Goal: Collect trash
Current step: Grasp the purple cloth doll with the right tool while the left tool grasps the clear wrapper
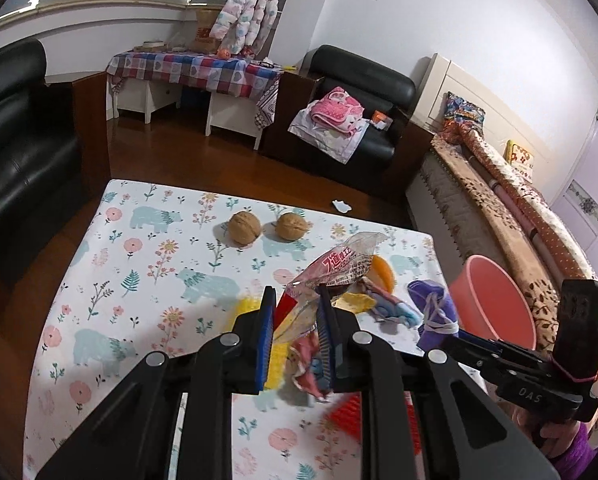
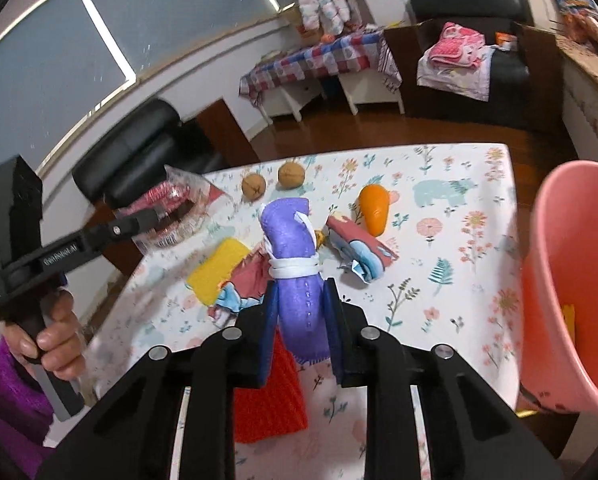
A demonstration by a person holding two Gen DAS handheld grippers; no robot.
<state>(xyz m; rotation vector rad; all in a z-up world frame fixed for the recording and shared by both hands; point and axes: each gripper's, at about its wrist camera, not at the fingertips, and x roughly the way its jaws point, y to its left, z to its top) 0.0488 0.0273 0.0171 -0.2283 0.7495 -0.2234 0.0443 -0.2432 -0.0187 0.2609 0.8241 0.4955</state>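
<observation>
Rightward, pink bin [image 2: 555,280] beside table edge [image 2: 511,240]

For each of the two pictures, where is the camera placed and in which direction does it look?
Left wrist view: sits on the left hand-held gripper, looking along its fingers over the table; jaws pinch a plastic wrapper; the right hand-held gripper shows at right.
Right wrist view: sits on the right hand-held gripper, jaws clamping a purple cloth roll; the person's left hand shows.
Shared: two walnuts, pink bin, both sofas.
</observation>
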